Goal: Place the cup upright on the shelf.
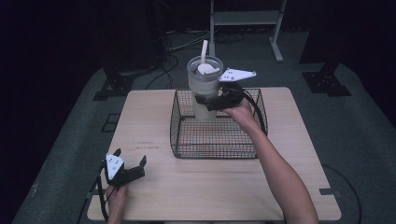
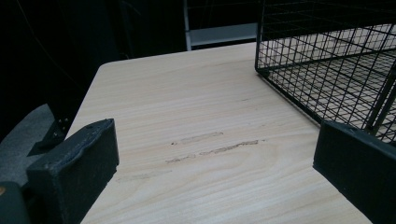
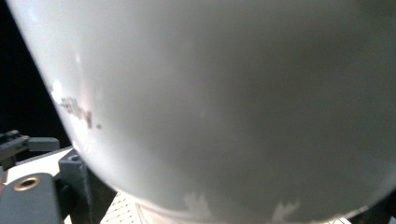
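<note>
While the right gripper (image 1: 211, 100) clamps its fingers around the middle of a white lidded tumbler (image 1: 204, 88), the cup hangs upright above the far left corner of the black wire basket (image 1: 217, 148), its base within the basket walls; whether it touches the basket floor cannot be told. A white straw (image 1: 204, 51) sticks up from its lid. Near the front left of the wooden tabletop (image 1: 149, 126), the left gripper (image 1: 130, 164) rests with fingers spread wide, holding nothing.

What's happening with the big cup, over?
Right gripper shut on cup, held above wire basket. Left gripper open, idle on table. Nothing in the way.
</note>
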